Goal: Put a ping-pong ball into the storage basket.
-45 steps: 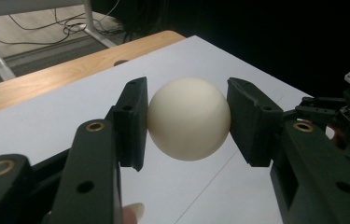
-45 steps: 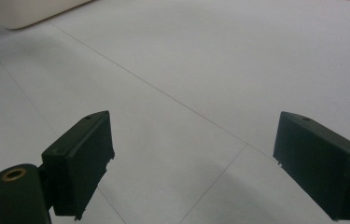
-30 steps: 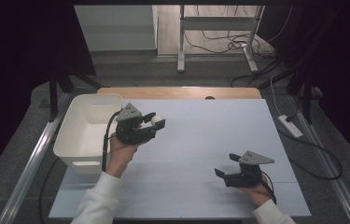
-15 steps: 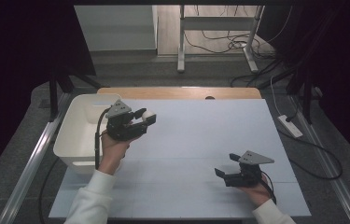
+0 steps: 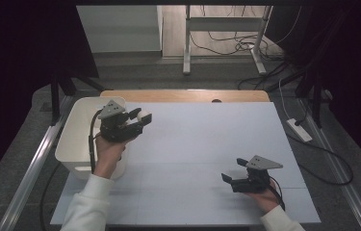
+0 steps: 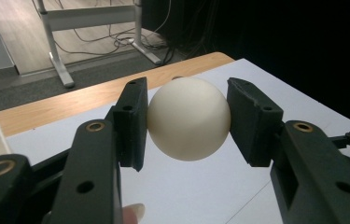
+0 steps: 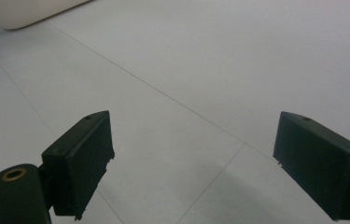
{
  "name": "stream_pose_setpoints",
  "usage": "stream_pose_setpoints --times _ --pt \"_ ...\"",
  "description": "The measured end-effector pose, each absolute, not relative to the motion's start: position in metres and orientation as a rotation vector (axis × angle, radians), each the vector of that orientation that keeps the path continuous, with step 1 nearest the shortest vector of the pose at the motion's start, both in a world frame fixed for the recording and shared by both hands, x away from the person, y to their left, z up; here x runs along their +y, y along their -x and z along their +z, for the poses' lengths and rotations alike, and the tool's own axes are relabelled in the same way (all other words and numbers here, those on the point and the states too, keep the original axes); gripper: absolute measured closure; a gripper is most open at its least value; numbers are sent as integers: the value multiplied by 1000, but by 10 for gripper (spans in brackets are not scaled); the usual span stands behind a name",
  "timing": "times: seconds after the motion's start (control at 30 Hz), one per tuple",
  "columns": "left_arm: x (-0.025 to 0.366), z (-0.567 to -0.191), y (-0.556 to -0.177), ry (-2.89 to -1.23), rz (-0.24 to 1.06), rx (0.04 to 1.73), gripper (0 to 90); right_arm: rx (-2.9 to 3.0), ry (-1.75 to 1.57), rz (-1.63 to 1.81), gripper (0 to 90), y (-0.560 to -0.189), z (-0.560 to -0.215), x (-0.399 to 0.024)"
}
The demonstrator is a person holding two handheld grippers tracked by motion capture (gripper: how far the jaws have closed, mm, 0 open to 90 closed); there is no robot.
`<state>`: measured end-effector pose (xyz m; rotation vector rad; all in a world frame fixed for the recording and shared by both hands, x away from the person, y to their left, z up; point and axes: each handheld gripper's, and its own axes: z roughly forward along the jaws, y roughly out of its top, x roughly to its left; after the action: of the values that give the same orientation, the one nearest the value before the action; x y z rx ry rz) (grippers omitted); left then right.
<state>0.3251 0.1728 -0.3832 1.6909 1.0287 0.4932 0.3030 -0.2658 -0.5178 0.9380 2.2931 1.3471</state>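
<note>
The left claw [image 5: 142, 120] is pinching a cream white ball [image 6: 189, 119] between its 2 black jaws; in the left gripper view both pads press on the sides of the ball, 1 on each side, and the ball is lifted above the counter [image 5: 207, 139], not touching it. In the high view the same claw is held in the air at the left part of the counter, just beside the right wall of a white bin [image 5: 79, 132], and the ball shows as a small pale spot at the tip of the jaws, on the counter side of the bin and not over its inside. The right claw [image 5: 233, 171] is near the front right part of the counter, well apart from the ball. Its 2 jaws are spread wide with nothing between them, and the right gripper view shows the pale counter surface between the 2 pads.
</note>
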Motion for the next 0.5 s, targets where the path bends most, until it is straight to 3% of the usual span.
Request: stream_pose_setpoints --times 0.5 --pt "187 -382 -325 -1681 528 1067 508 2294 -937 1344 118 -303 -518 -266"
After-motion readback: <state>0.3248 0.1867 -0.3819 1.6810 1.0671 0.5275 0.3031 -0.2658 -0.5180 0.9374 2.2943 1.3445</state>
